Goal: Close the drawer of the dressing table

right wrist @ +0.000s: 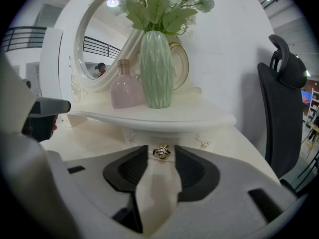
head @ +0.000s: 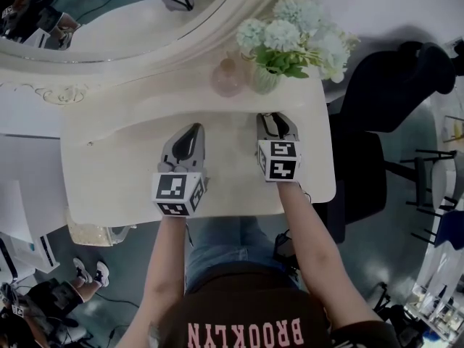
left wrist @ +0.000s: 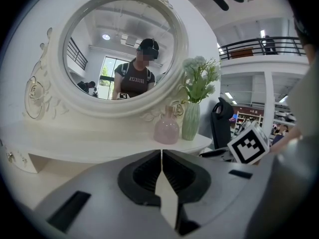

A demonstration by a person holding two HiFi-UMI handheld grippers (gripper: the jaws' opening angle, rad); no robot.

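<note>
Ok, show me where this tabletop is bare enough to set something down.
The widest bare patch is the left side of the dressing table's top, between its left edge and the left gripper. The back right is crowded: pink bottle and vase on the raised shelf, right gripper just before them.

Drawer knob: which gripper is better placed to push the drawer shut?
Right. The right gripper has the drawer knob between its parted jaws; the left gripper, jaws together, has none ahead.
</note>
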